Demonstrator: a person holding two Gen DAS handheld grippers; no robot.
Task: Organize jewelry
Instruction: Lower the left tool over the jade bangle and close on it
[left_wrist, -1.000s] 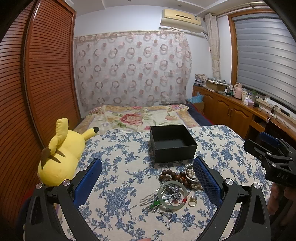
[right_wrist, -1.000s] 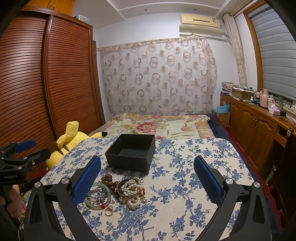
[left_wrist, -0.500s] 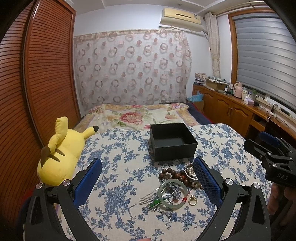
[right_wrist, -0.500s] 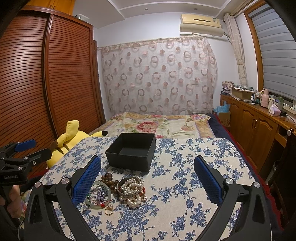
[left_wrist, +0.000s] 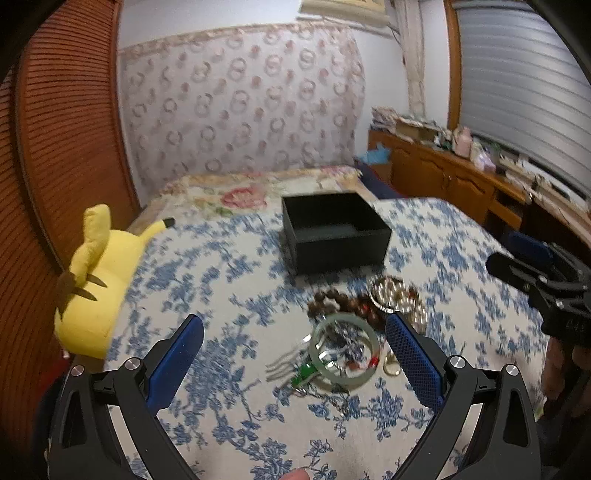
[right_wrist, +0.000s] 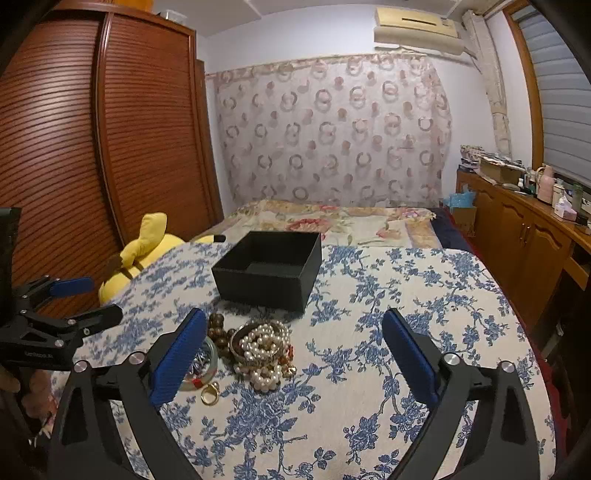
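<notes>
The left wrist view shows, going left to right, a yellow plush toy (left_wrist: 92, 280) lying at about 9 o'clock at the edge of the table, then the flowered tablecloth (left_wrist: 221, 280), then the jewelry pile, and last the right gripper (left_wrist: 532, 273) coming in at 3 o'clock. The left gripper (left_wrist: 293, 360) has its jaws wide open with nothing held, and a pale green bangle (left_wrist: 345, 352) lies flat on the cloth between its blue pads, closer to the right pad. I think the jaws are spread like that so they can come down around one piece. A brown bead bracelet (left_wrist: 334, 304) sits at 12 o'clock from the bangle, and a small gold ring (left_wrist: 391, 367) sits at its 3 o'clock. The black box (left_wrist: 334, 232) stands past the pile at 12 o'clock, open side up, likely so the jewelry can be dropped in. Its long side runs left to right here. In the right wrist view, the left gripper (right_wrist: 79, 299) shows at 9 o'clock, and the pearl necklace (right_wrist: 264, 345) is heaped in a metal bangle. The right gripper (right_wrist: 293, 360) has nothing between its jaws, which are wide apart and starting to close.
</notes>
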